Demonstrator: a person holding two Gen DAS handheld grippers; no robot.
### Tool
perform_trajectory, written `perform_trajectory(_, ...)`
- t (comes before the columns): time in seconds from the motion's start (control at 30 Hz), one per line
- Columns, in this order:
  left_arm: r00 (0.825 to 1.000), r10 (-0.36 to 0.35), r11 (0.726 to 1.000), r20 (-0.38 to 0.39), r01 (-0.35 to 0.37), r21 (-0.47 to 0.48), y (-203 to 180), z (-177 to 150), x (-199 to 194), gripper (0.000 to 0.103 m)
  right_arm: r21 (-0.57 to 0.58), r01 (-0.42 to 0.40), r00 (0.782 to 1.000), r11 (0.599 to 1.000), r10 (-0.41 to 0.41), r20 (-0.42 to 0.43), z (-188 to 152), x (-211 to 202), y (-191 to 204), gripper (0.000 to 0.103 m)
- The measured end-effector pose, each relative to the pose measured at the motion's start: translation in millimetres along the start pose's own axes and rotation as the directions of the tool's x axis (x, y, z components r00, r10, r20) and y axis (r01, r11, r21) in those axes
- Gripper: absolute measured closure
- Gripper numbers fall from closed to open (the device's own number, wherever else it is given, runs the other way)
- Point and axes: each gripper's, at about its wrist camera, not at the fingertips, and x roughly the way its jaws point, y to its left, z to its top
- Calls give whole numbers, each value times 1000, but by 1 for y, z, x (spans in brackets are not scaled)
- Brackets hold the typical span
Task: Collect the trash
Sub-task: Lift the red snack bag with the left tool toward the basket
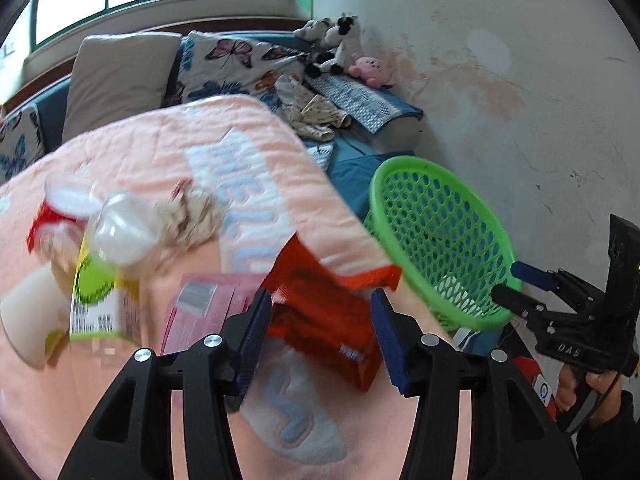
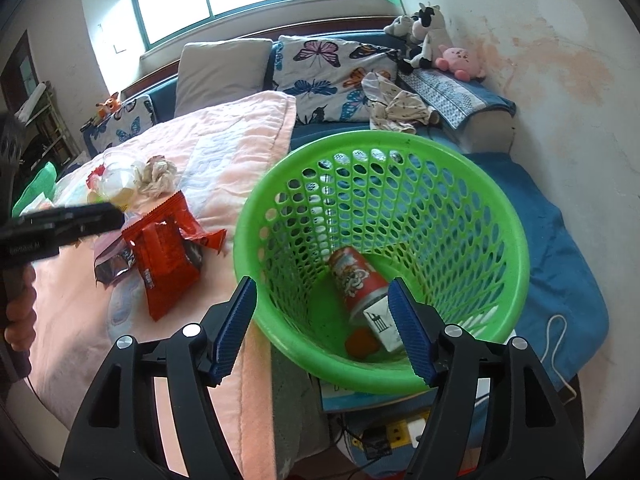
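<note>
Left of the pink blanket (image 1: 132,152), which bears large pale appliquéd letters too blurred to read with certainty, lies a loose cluster of trash: a clear plastic cup (image 1: 120,236), a yellow-green labelled carton (image 1: 102,300) whose print is illegible, and a crumpled tissue (image 1: 192,216). Toward the centre, a pink packet (image 1: 200,308) lies partly under an orange-red snack wrapper (image 1: 324,320) carrying a small white logo that cannot be made out. The left gripper (image 1: 320,340) hangs directly over this wrapper, its blue-padded jaws about half apart, the wrapper between them but not pinched. To the right, the green perforated basket (image 2: 508,216) stands at the blanket's edge against the blue bedding (image 2: 560,264); it holds a red printed can (image 2: 356,276) and a small white pack (image 2: 384,328) with a dark drawing. The right gripper (image 2: 324,328) straddles the basket's near rim, jaws roughly half open, gripping nothing; its body reads "DAS" in the left wrist view.
</note>
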Motion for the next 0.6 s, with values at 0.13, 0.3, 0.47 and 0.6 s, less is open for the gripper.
perform_trajectory(0.13, 1000, 2, 999, -30, -3, -46, 1, -18, 5, 53, 0, -7, 1000, 1000, 7, -6, -1, 4, 3, 34)
perform_trajectory(0.3, 998, -12, 988, -64, 2, -154, 4, -21, 25, 53, -2, -9, 1000, 1000, 9, -10, -5, 5, 6, 34)
perform_trajectory(0.47, 996, -4, 971, -87, -17, -237, 8, -22, 42, 53, 1, -8, 1000, 1000, 8, -13, -6, 5, 4, 34)
perform_trajectory(0.6, 996, -12, 960, -90, -13, -278, 11, -23, 52, 61, 7, -7, 1000, 1000, 7, -15, -7, 5, 2, 34)
